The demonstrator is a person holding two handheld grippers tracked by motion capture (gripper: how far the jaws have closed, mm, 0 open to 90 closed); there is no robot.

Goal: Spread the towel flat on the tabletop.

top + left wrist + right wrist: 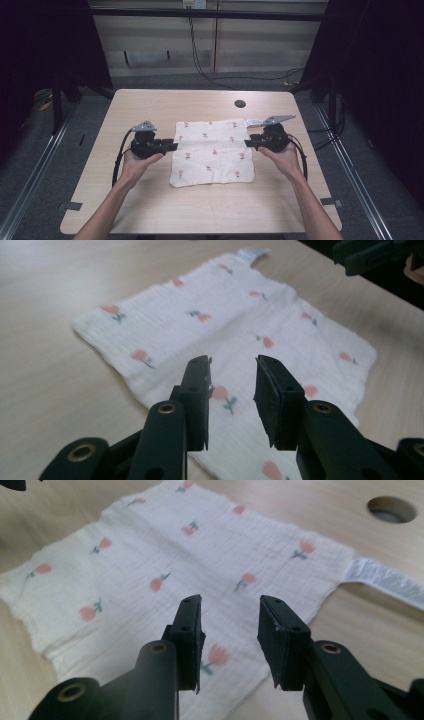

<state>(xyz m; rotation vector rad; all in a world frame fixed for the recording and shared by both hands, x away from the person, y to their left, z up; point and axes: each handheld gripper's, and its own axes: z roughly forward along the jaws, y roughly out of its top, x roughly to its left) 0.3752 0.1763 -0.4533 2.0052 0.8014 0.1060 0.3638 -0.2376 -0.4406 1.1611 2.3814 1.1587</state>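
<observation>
1. Pale wood forms the table [150, 107], with a round cable hole [240, 104] near its far edge; dark curtains and a grey floor are seen around it.
2. At the table's middle a white cloth [212, 152] printed with small pink flowers is spread flat, a white label [387, 580] sticking out from its far right corner.
3. The left gripper [172, 146] is held at the cloth's left edge and the right gripper [248, 143] at its right edge, each pointed inward toward the other.
4. In the left gripper view its jaws are seen spread apart, nothing between them, poised over the cloth's near border; the pads are not pressed on the fabric.
5. In the right gripper view its jaws are likewise parted and empty, poised over the cloth's edge, the label off to one side.
6. The step in hand is judged to be the approach for a two-sided grasp, probably for a fold.
7. Next, each jaw pair would need to be lowered over its edge and closed on the fabric alone, evenly on both sides.
</observation>
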